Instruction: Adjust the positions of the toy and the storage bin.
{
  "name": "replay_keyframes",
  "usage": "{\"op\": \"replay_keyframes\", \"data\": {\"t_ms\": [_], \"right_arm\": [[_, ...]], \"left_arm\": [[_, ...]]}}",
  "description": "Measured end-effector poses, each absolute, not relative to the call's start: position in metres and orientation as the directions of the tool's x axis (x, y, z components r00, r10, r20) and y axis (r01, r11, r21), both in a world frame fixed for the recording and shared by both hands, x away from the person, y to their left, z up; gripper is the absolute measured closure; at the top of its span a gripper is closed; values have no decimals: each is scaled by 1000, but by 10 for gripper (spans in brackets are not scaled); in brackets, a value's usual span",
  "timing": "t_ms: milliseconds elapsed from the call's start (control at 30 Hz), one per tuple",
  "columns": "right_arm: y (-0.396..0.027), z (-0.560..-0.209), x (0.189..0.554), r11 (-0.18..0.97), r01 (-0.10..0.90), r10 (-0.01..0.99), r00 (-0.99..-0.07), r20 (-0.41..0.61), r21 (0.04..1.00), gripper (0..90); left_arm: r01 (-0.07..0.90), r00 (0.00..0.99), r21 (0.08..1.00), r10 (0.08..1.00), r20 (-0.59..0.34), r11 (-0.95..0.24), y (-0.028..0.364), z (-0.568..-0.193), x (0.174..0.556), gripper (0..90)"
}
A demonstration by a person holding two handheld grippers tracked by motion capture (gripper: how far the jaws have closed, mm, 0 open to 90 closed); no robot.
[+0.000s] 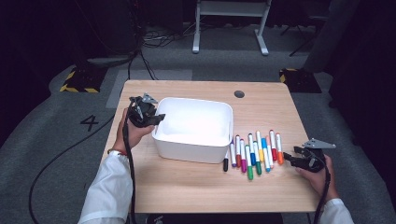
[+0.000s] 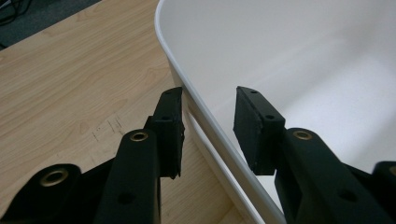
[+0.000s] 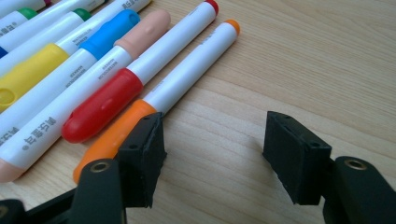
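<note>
**Left jaws on bin rim; right jaws wide beside markers**

Left gripper [image 1: 158, 119] straddled the left rim of the white bin [image 2: 299, 70], one pad outside, one inside; whether they pinched the wall, cannot tell. Right gripper [image 1: 288, 157] stood released on bare table [image 3: 303, 60], just right of the orange marker [image 3: 187, 88], outermost of the row. Open tabletop lay to the right and near.

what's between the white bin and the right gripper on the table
A row of coloured markers lies between the white bin and the right gripper, as the high view shows; the orange marker lies nearest that gripper.
</note>
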State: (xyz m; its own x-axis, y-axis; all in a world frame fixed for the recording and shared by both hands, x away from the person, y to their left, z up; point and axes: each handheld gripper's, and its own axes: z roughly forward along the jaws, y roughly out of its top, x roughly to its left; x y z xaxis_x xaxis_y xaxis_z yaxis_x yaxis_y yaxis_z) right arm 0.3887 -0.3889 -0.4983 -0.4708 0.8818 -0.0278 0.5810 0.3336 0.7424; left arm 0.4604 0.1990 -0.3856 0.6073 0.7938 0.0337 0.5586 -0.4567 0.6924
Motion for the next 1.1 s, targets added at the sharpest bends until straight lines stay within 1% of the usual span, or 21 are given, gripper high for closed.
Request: {"op": "replay_keyframes", "data": {"t_ms": [100, 167, 200, 300, 500, 600, 633, 900, 933, 1000, 1067, 1100], "right_arm": [[-385, -498, 390, 335, 581, 876, -482, -19, 742, 385], [-384, -498, 391, 346, 575, 870, -492, -24, 742, 384], [-383, -498, 392, 348, 573, 867, -497, -22, 742, 380], [-380, -499, 394, 356, 563, 857, -515, -20, 746, 381], [-376, -499, 399, 382, 549, 834, -552, -21, 743, 386], [-375, -499, 401, 396, 541, 824, -567, -26, 742, 386], [-374, -499, 402, 389, 545, 824, -566, -17, 743, 384], [-373, -498, 405, 404, 541, 826, -563, -40, 738, 387], [-373, -497, 406, 401, 543, 827, -561, -38, 738, 388], [-372, -498, 407, 402, 540, 827, -560, -41, 740, 392], [-372, -498, 407, 398, 541, 829, -559, -37, 741, 391], [-372, -498, 407, 396, 542, 829, -558, -35, 742, 391]], "left_arm": [[539, 618, 707, 785, 36, -457, 198, -387, 457, 662], [541, 625, 710, 781, 19, -450, 198, -386, 453, 667], [533, 626, 711, 779, 33, -458, 198, -386, 452, 673], [530, 619, 732, 785, 12, -429, 200, -388, 445, 669], [525, 613, 742, 790, 11, -418, 200, -389, 432, 653], [518, 609, 744, 792, 26, -422, 201, -389, 425, 651], [516, 607, 744, 794, 31, -424, 201, -389, 422, 651], [517, 570, 756, 821, 45, -400, 196, -393, 394, 648], [515, 559, 752, 826, 68, -411, 194, -393, 389, 654], [516, 542, 752, 836, 85, -411, 190, -393, 377, 653], [522, 541, 750, 838, 78, -406, 190, -393, 374, 653], [533, 532, 751, 845, 60, -389, 190, -393, 371, 647]]}}
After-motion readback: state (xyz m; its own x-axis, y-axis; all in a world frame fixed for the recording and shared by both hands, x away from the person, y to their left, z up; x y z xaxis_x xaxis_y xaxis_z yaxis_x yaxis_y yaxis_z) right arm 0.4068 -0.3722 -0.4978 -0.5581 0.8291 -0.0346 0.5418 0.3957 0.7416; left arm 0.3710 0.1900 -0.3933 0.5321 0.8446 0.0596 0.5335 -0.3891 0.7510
